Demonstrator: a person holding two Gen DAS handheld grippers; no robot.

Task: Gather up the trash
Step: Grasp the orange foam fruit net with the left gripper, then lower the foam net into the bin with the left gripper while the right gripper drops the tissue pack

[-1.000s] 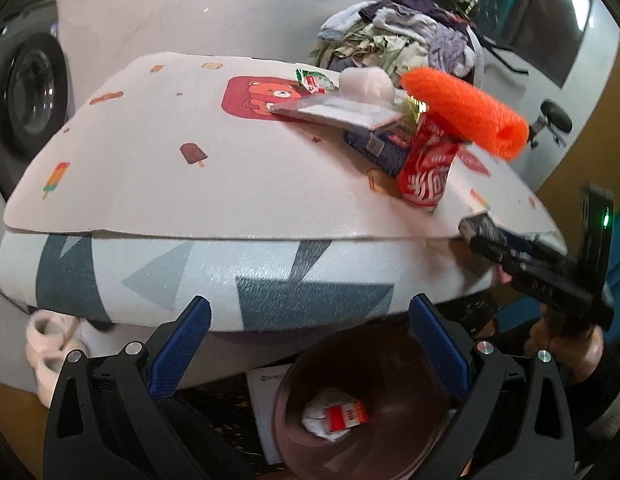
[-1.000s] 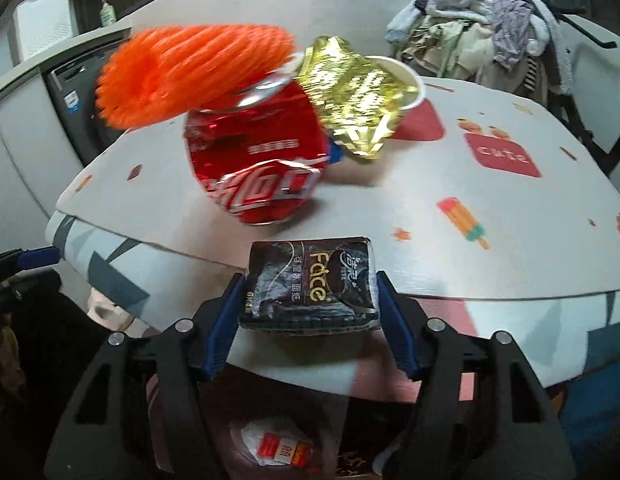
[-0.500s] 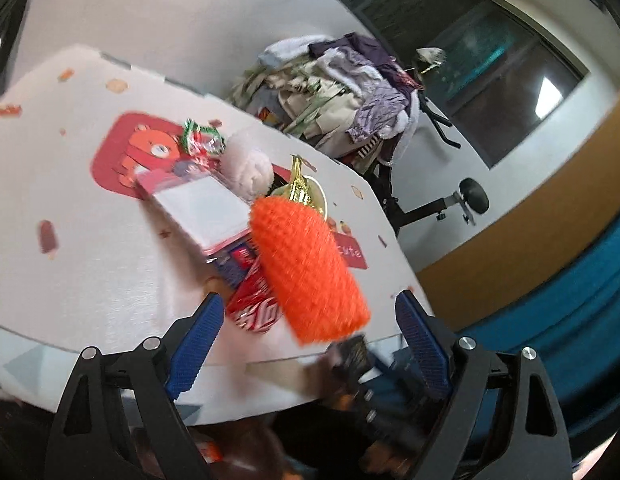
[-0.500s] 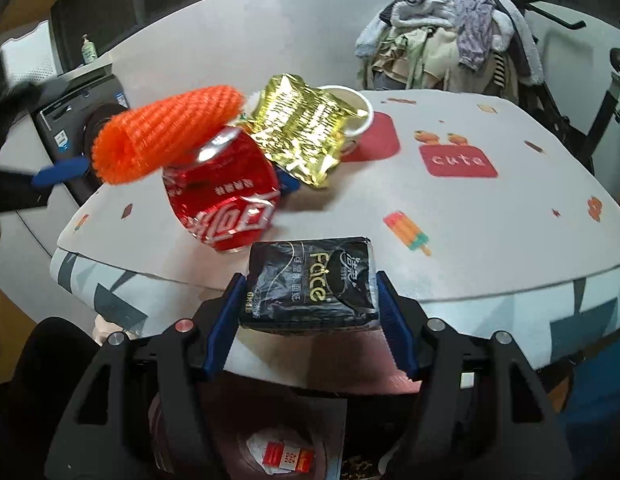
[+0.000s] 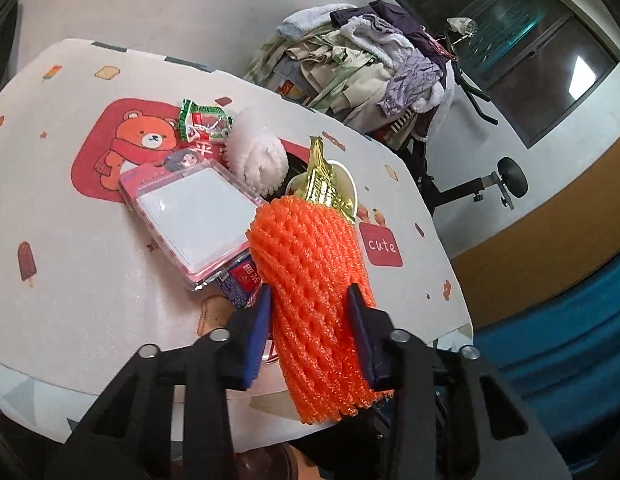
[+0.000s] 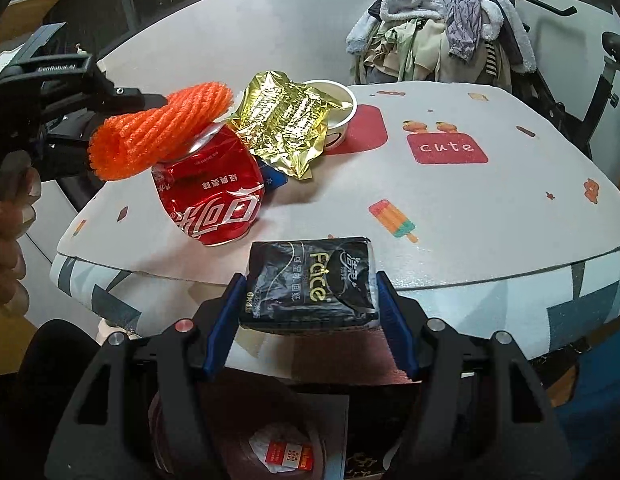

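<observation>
My left gripper (image 5: 310, 322) is shut on an orange foam net sleeve (image 5: 316, 300), which rests on a crushed red cola can (image 6: 213, 196); the sleeve also shows in the right wrist view (image 6: 157, 134). My right gripper (image 6: 310, 308) is shut on a black tissue pack (image 6: 310, 284) and holds it over the table's near edge. Below it stands a brown trash bin (image 6: 237, 452) holding a white and red wrapper (image 6: 283, 454). A gold foil wrapper (image 6: 285, 120) lies over a paper bowl (image 6: 342, 108).
On the table (image 5: 89, 280) lie a pink blister pack (image 5: 193, 216), a white foam net (image 5: 257, 160) and a green candy wrapper (image 5: 203, 124). A heap of clothes (image 5: 370, 64) sits on a chair behind the table.
My left gripper rose from beside the bin to the table, moved over the orange sleeve and closed on it. My right gripper drew back slightly with the tissue pack.
</observation>
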